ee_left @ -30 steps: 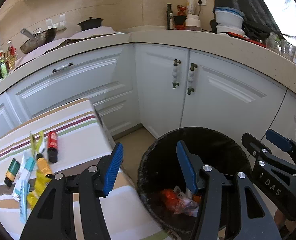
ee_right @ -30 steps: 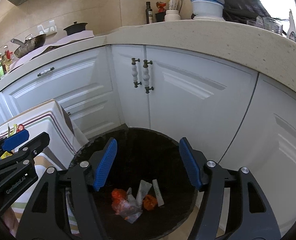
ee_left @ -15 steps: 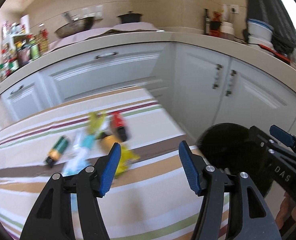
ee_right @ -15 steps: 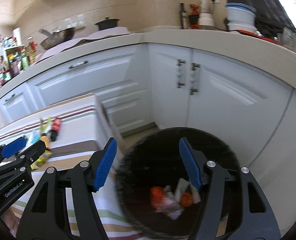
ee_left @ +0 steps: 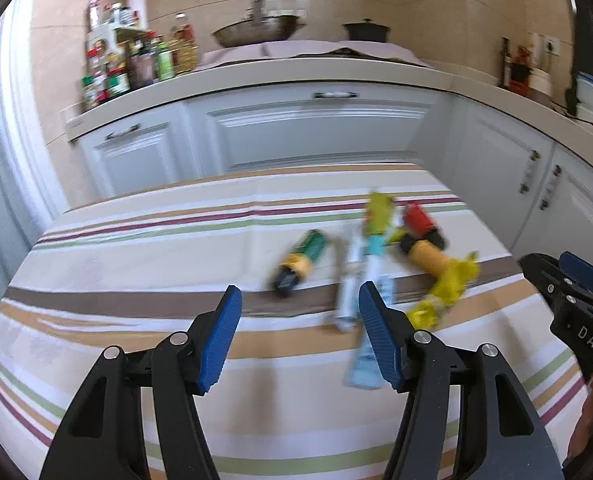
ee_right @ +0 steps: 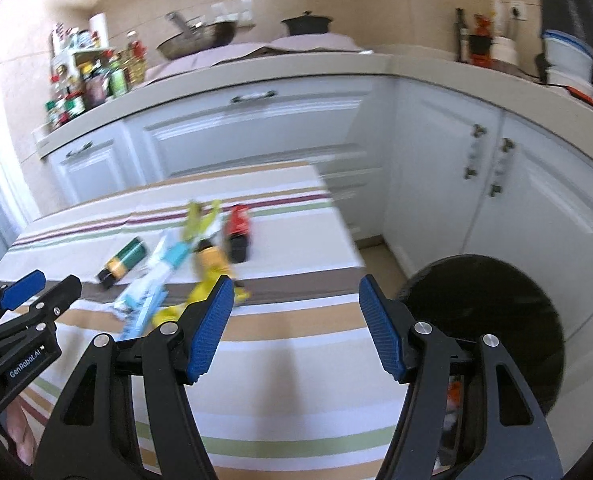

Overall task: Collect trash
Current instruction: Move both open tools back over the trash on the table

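The left tool (ee_left: 299, 334) hangs over the striped-cloth bench (ee_left: 136, 264), blue-padded jaws parted with nothing between them; they have just been opening a little wider. The right tool (ee_right: 292, 330) likewise stands open and empty above the bench's near stripes, and shows at the 3 o'clock edge of the left view. From the left tool, the trash lies just ahead at about 1 o'clock (motion blur softens all of it): a pale blue-and-white flat wrapper (ee_left: 366, 304) running lengthwise toward the camera, its near end beside the right-hand pad; a small green-and-yellow bottle with a black cap (ee_left: 300, 262) at 12 o'clock; a crumpled yellow plastic wrapper (ee_left: 446, 288) at 2 o'clock, touching an orange bottle (ee_left: 426, 254); beyond these a red-and-black bottle (ee_left: 420, 220) and a yellow-green wrapper (ee_left: 378, 210). In the right view the round black trash bin (ee_right: 496, 312) stands on the floor at 3 o'clock off the bench's edge, scraps inside partly hidden by the tool. White kitchen cabinets (ee_left: 316, 128) curve behind.
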### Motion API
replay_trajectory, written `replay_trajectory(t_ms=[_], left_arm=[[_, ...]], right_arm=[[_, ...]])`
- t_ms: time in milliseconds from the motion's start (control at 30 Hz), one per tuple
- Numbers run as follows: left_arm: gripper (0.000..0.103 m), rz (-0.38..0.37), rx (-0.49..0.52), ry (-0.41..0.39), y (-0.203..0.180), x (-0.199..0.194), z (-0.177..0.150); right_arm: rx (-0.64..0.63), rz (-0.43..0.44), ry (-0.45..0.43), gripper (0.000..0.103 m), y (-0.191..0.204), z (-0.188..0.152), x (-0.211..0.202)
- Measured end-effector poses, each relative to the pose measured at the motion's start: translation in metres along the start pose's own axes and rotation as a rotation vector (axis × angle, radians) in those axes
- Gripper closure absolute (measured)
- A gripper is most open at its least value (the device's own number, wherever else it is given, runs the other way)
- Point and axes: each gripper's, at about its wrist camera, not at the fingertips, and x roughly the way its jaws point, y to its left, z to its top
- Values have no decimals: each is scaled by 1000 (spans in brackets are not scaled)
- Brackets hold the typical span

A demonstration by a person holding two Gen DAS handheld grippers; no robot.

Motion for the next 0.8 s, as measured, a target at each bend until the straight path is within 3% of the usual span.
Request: replay_trajectory(t_ms=[400, 633, 800], left_arm=[[43, 76, -94, 23, 73, 7, -12], [43, 77, -129, 35, 91, 12, -15], [43, 50, -136, 46, 91, 16, -17]], right_arm=[[-15, 18, 121, 40, 52, -6, 30], [-20, -24, 206, 40, 65, -11, 55], [-31, -54, 211, 38, 59, -10, 55]])
